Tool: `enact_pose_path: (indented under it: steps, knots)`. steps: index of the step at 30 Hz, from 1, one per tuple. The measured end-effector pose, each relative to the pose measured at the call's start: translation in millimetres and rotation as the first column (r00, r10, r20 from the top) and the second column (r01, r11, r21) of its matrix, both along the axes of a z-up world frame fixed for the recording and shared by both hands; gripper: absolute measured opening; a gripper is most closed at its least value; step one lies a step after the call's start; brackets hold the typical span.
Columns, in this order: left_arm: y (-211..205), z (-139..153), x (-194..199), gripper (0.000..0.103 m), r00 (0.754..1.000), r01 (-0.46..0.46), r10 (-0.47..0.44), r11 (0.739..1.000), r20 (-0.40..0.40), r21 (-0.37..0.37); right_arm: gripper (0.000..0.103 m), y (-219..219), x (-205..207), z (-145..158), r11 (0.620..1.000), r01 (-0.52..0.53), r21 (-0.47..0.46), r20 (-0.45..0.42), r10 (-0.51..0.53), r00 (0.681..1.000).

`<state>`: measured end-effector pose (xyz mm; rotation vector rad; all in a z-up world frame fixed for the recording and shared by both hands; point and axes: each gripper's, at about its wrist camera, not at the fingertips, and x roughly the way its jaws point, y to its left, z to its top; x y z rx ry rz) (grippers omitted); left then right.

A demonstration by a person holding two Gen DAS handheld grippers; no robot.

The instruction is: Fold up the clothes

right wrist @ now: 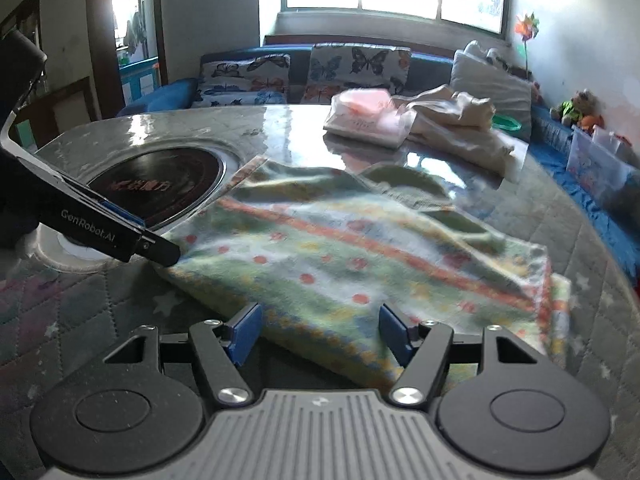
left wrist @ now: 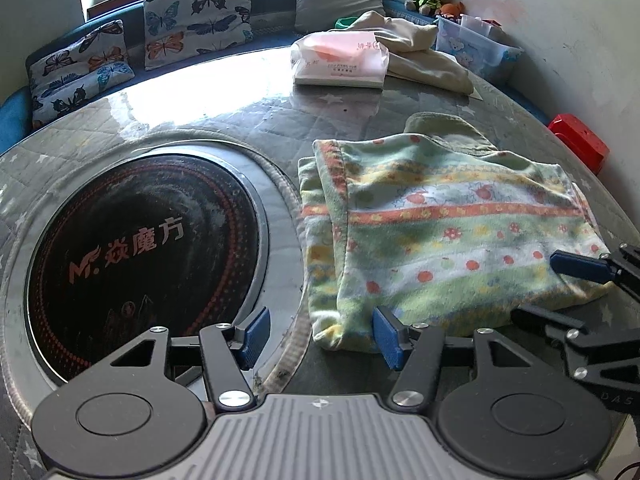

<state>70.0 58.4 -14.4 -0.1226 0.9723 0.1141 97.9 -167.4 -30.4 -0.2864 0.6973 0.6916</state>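
A folded child's garment [left wrist: 440, 236] with green, orange and yellow printed stripes lies flat on the quilted table cover [left wrist: 248, 128]. In the left wrist view my left gripper [left wrist: 320, 336] stands open at its near left corner, the cloth's edge lying beside the right pad and the pads not pressing on it. My right gripper [left wrist: 560, 292] enters from the right edge, open, over the garment's near right corner. In the right wrist view the garment [right wrist: 360, 248] spreads ahead and its near edge lies between the wide-apart fingers of my right gripper [right wrist: 320, 334]. The left gripper [right wrist: 160, 248] touches the cloth's left corner.
A round black cooktop [left wrist: 140, 256] is set into the table left of the garment. At the far side lie a pink plastic-wrapped packet [left wrist: 340, 58] and a beige cloth [left wrist: 420, 52]. Butterfly cushions [left wrist: 196, 20], a blue storage box [left wrist: 472, 44] and a red stool [left wrist: 580, 140] surround the table.
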Motion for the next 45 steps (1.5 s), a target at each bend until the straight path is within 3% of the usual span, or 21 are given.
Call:
enact_pose_path:
  steps: [8,14,24,37,45]
  knots:
    - [3.6,-0.2,-13.6,0.061,1.000,-0.005,0.005,1.000,0.000,-0.001,0.071,0.4,-10.0,1.8,1.000,-0.008,0.020,-0.007,0.008,1.000]
    - [3.9,1.4,-24.7,0.063,1.000,0.001,-0.001,1.000,-0.008,0.012,0.085,0.2,-14.9,1.3,1.000,-0.001,0.027,-0.017,0.001,1.000]
    - [8.9,12.7,-46.8,0.076,1.000,0.007,-0.007,0.998,0.012,0.058,0.102,3.8,-25.5,7.8,0.999,-0.005,0.040,0.011,0.005,1.000]
    - [-12.4,36.4,-87.2,0.100,0.989,0.014,-0.025,0.997,0.145,0.076,0.103,-4.0,-40.9,4.6,0.999,0.024,0.043,0.011,-0.024,1.000]
    - [-36.9,22.7,-102.4,0.103,0.991,0.045,-0.051,0.998,0.121,0.048,0.103,-20.6,-46.7,-6.5,0.998,0.057,0.005,-0.025,-0.057,0.998]
